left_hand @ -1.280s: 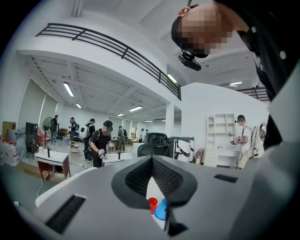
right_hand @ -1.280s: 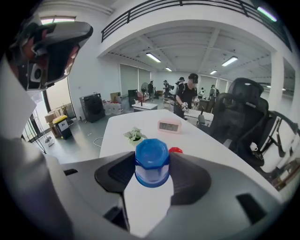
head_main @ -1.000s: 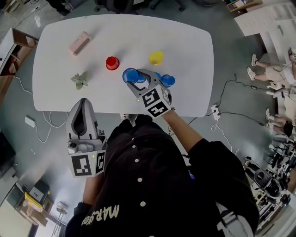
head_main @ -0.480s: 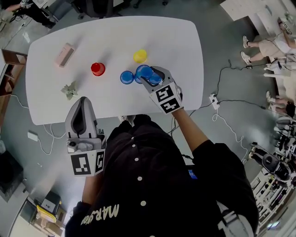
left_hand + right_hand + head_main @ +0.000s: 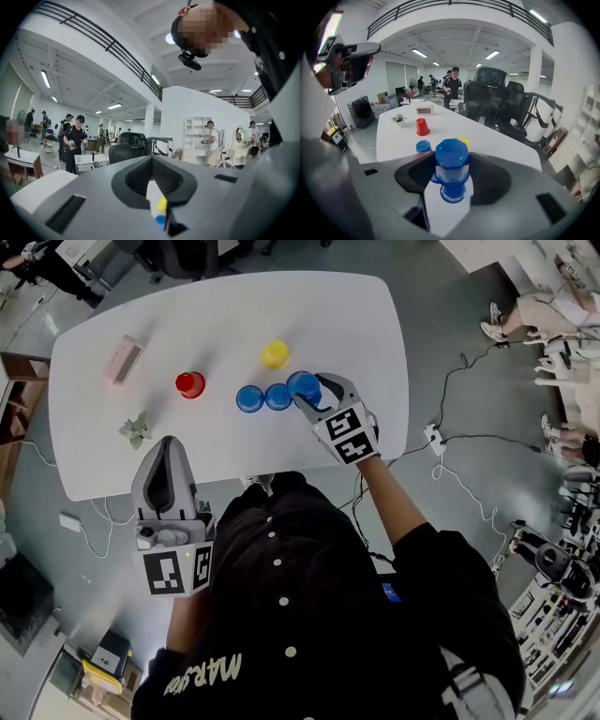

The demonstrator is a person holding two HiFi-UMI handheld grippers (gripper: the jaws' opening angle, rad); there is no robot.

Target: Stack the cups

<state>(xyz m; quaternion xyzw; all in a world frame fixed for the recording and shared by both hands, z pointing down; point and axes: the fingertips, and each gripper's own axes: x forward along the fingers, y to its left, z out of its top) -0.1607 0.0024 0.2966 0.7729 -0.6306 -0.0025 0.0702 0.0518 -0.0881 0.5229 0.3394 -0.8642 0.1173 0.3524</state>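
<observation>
On shirt hem (image 5: 246,692), white "MAR" lettering (image 5: 208,673)

The right gripper (image 5: 452,164) clamps a blue octagonal plastic cup (image 5: 452,152) between its jaws, over a white table (image 5: 393,136). Beyond it stand another blue cup (image 5: 423,146), a red plastic cup (image 5: 422,126) and a yellow cup (image 5: 464,140).

A: What is the blue cup (image 5: 452,159) between the right gripper's (image 5: 451,180) jaws made of?
B: Glossy, slightly see-through plastic with facets. The jaws are matt grey plastic, lined dark and matt on their inner faces.
A: And the table (image 5: 393,133) beneath them?
B: A smooth white top with a soft sheen. The red cup (image 5: 422,127) beyond the jaws is glossy plastic too. The left gripper (image 5: 152,164) has ribbed dark pads
</observation>
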